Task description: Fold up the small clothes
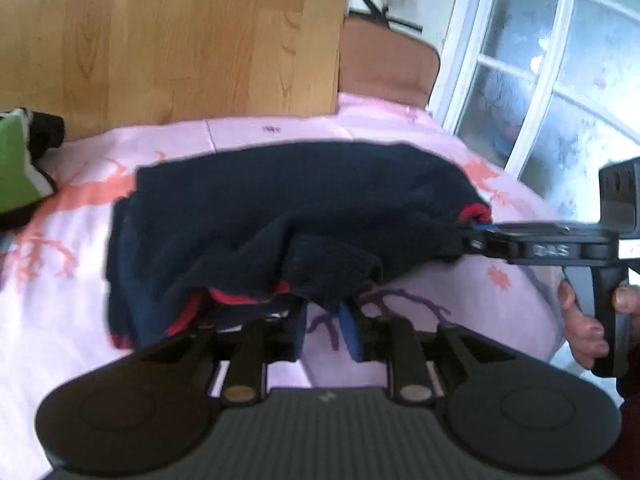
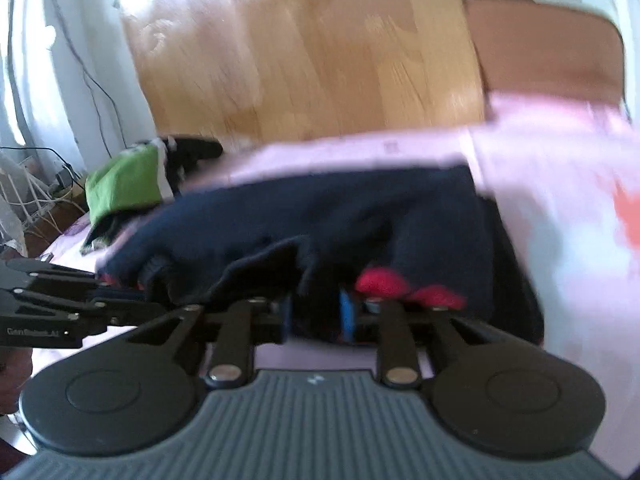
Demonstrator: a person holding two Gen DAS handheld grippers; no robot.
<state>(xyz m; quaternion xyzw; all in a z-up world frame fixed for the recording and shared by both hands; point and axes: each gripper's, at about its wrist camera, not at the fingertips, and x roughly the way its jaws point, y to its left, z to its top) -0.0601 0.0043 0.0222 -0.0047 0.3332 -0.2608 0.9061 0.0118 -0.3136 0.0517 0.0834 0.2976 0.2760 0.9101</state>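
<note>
A navy garment with red trim [image 1: 280, 216] lies across a pink bedsheet with coral and purple branch prints [image 1: 80, 240], its far part flat on the sheet and its near edge lifted and bunched toward both grippers.

In the left wrist view, the left gripper [image 1: 325, 320] sits at the garment's near edge. Its blue-padded fingers [image 1: 347, 330] stand a little apart, and dark cloth hangs down over and between them; whether the pads pinch it cannot be told.

The right gripper [image 1: 476, 228] reaches in from the right of that view, its tips at the red-trimmed corner of the garment, with a person's hand [image 1: 584, 320] around its black handle. In the right wrist view, its fingers are narrowly parted with a fold of navy cloth between them, but blur hides whether they press on it.

A green, white and black garment [image 2: 124, 184] lies on the far left of the bed, apart from the navy one. Behind the bed stand a wooden headboard [image 1: 180, 40], a brown cushion [image 1: 384, 64] and a white-framed window [image 1: 552, 72].
</note>
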